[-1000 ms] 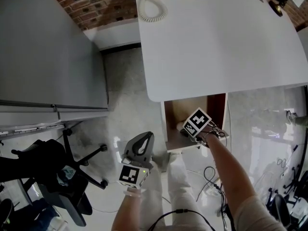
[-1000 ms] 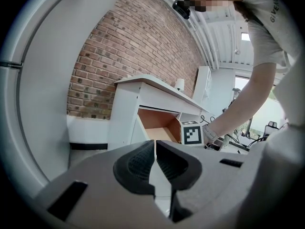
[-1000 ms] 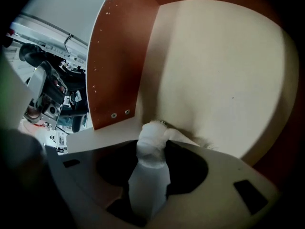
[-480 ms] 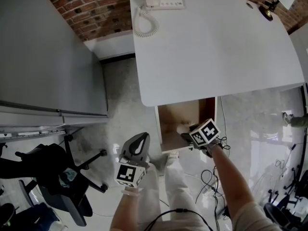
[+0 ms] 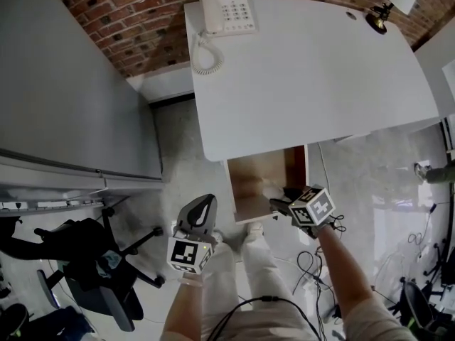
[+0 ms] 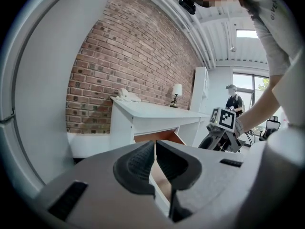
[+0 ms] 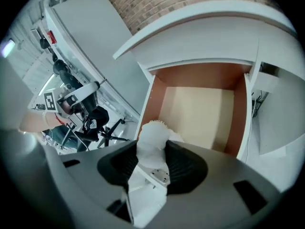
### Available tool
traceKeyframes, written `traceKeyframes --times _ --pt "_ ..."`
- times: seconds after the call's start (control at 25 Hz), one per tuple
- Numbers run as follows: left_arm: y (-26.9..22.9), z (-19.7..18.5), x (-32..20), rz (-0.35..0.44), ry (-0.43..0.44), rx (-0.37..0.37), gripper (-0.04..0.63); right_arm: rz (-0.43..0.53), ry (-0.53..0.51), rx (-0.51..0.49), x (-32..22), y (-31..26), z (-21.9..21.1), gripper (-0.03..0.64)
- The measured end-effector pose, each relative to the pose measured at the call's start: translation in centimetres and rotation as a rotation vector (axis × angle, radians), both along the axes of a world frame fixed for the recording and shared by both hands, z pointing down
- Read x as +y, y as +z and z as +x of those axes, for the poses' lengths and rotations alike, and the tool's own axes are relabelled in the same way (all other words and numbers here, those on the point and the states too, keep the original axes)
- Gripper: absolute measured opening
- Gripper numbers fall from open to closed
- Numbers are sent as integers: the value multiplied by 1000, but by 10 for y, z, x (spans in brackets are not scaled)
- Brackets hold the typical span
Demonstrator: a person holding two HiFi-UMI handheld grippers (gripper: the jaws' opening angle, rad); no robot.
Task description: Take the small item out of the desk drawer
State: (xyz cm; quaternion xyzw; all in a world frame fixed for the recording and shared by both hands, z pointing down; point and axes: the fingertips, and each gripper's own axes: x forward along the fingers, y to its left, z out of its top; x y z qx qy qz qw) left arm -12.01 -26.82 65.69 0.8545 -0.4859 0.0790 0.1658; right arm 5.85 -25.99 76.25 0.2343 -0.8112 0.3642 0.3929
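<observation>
The desk drawer [image 5: 242, 190] stands pulled out under the white desk [image 5: 306, 69], its wooden bottom [image 7: 200, 113] bare. My right gripper [image 5: 279, 202] hangs over the drawer's front right corner, shut on a small white crumpled item [image 7: 151, 147] that sticks out past its pads. The same white item [image 5: 272, 191] shows just ahead of the marker cube. My left gripper [image 5: 201, 214] is held low over the floor, left of the drawer, shut with nothing between its pads [image 6: 141, 162].
A white telephone [image 5: 226, 9] and a small lamp [image 5: 378, 16] sit at the desk's far edge by the brick wall. A grey cabinet [image 5: 64, 98] fills the left. A black office chair [image 5: 92, 268] stands at lower left. Cables [image 5: 316, 275] lie on the floor.
My right gripper has drawn back out of the drawer toward its front edge, carrying the white item. The head view has tipped so more of the desk shows. The left gripper stayed put.
</observation>
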Motion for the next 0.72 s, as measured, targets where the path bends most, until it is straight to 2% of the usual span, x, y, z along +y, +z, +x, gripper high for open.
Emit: traceKeyframes --times 0.12,0.48,0.72 --pt "-19 2 1 14 12 -3 15 50 13 -25 3 -28 2 175" --pt "-71 -6 2 54 0 -19 15 244 -32 -83 7 -112 -7 176" --pt "-102 -10 1 91 -8 -17 15 375 -84 -80 3 -155 -12 176"
